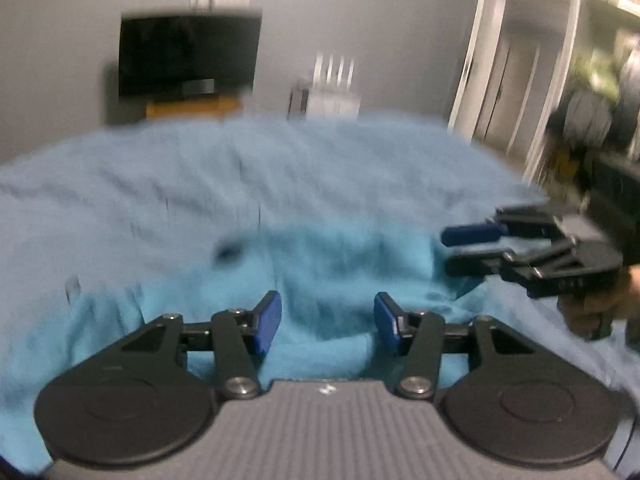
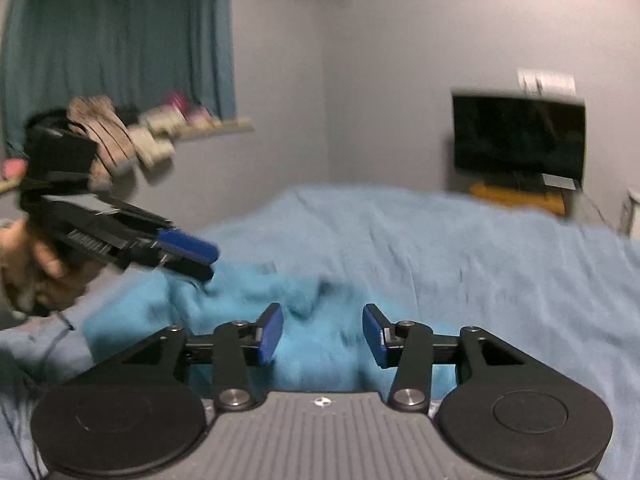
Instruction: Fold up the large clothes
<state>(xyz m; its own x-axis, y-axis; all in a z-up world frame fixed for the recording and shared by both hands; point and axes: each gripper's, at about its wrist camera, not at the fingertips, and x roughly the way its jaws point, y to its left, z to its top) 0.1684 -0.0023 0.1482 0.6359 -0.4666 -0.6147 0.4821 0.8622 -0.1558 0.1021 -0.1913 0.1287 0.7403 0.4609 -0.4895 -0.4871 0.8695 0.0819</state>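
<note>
A bright turquoise garment (image 1: 340, 256) (image 2: 304, 292) lies rumpled on a paler blue bed cover (image 1: 120, 200) (image 2: 480, 248). In the left wrist view my left gripper (image 1: 327, 320) hovers over the garment's near part, its blue pads apart and nothing between them. My right gripper (image 1: 452, 249) reaches in from the right above the garment's edge, held by a hand (image 1: 588, 312). In the right wrist view my right gripper (image 2: 323, 332) is open above the cloth with nothing in its gap. The left gripper (image 2: 210, 264) points in from the left just over the garment's far left corner.
A dark TV (image 1: 188, 56) (image 2: 518, 136) hangs on the far wall above a wooden stand (image 1: 192, 106). A white device (image 1: 334, 92) stands beyond the bed. A teal curtain (image 2: 120, 40) and a cluttered sill (image 2: 180, 120) are at left. Door frames (image 1: 500, 60) stand at right.
</note>
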